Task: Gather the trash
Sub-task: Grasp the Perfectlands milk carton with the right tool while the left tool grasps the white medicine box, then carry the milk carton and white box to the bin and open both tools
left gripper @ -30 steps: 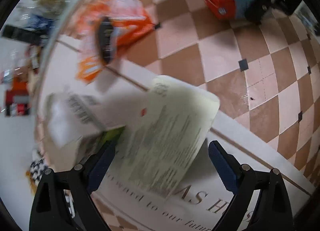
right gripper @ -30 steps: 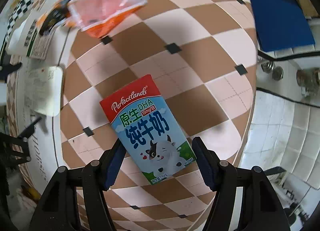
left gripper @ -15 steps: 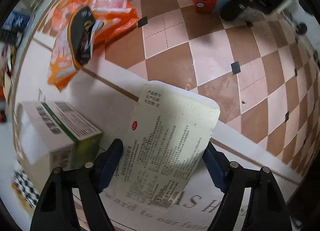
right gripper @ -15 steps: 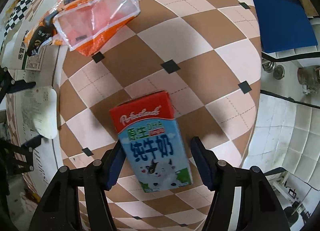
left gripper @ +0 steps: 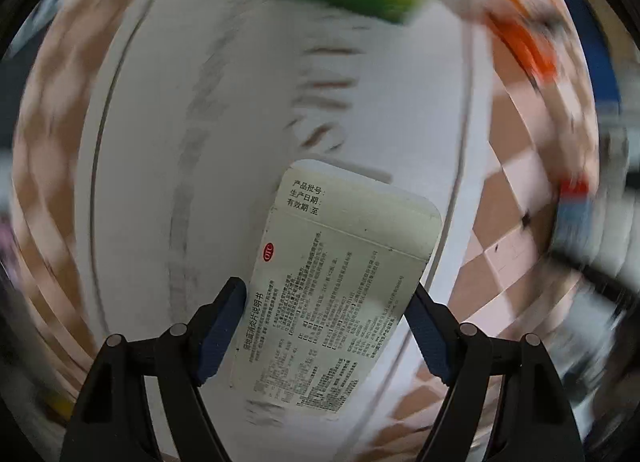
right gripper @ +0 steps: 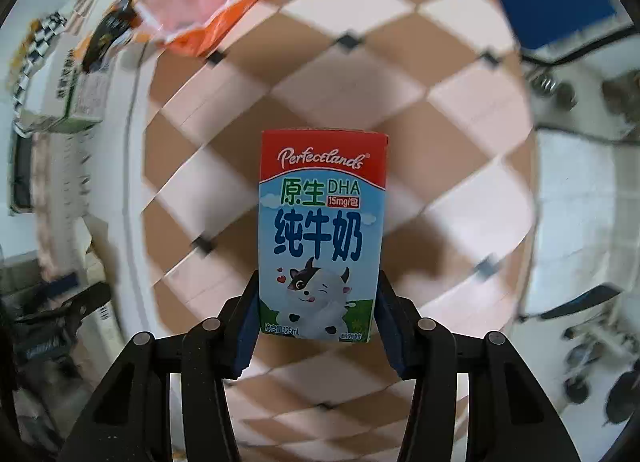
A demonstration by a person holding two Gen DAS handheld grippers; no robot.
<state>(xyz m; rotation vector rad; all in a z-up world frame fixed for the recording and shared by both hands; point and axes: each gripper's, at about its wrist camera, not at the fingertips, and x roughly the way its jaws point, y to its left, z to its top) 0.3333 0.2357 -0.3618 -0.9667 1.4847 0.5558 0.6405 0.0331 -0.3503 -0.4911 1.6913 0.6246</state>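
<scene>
Now the red-and-blue cardboard milk carton point(right gripper: 322, 238) is pinched upright between the just-closed jaws of the right gripper point(right gripper: 318, 314), lifted off the checkered tile floor point(right gripper: 404, 101) where it lay earlier. The pale printed medicine sachet point(left gripper: 336, 286) is clamped by the left gripper point(left gripper: 328, 326), rolled round since.

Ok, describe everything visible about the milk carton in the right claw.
The milk carton is a small rectangular paper box: red top band reading Perfectlands, blue front with Chinese lettering, a cartoon cow and green grass at the bottom. It looks intact and square-edged. The right claw has just been closing and pinches its lower sides, above the checkered floor.
</scene>
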